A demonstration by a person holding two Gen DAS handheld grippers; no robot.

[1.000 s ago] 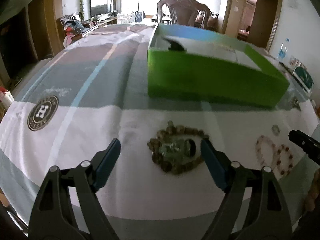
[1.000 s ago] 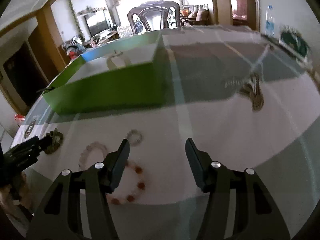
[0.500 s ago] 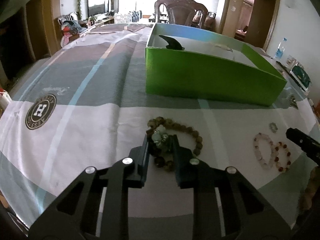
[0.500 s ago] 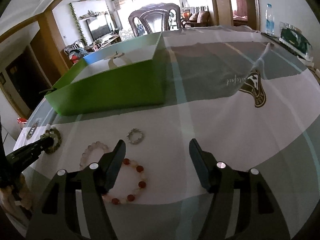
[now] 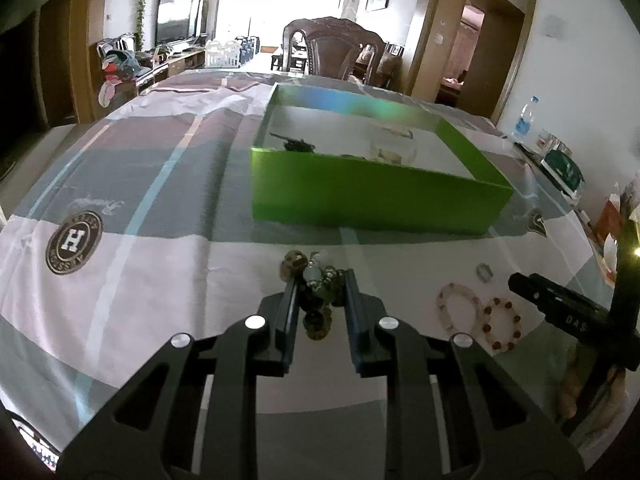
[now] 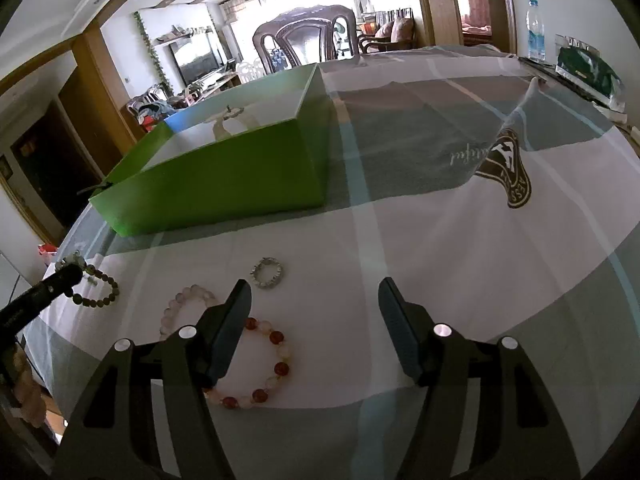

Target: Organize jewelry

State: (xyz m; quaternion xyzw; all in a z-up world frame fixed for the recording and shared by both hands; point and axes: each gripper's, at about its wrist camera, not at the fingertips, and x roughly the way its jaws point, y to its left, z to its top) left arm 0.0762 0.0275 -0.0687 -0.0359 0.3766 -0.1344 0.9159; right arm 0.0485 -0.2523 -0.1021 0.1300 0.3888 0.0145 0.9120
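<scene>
We work at a table under a grey-and-white cloth [image 5: 160, 264], a green box [image 5: 368, 196] set toward its far side. Our left gripper [image 5: 319, 294] is clamped on the olive bead bracelet [image 5: 316, 280], bunched between its fingers. Our right gripper [image 6: 314, 316] gapes wide, gripping nothing, above the red-and-white bracelet [image 6: 264, 364], with the pink bracelet [image 6: 180, 304] and small silver ring [image 6: 267, 273] nearby.

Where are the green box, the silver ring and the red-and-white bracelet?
green box [image 6: 224, 184], right wrist view, on its near outer wall.
silver ring [image 6: 267, 273], right wrist view, on its beaded band.
red-and-white bracelet [image 6: 281, 368], right wrist view, on a red bead.
</scene>
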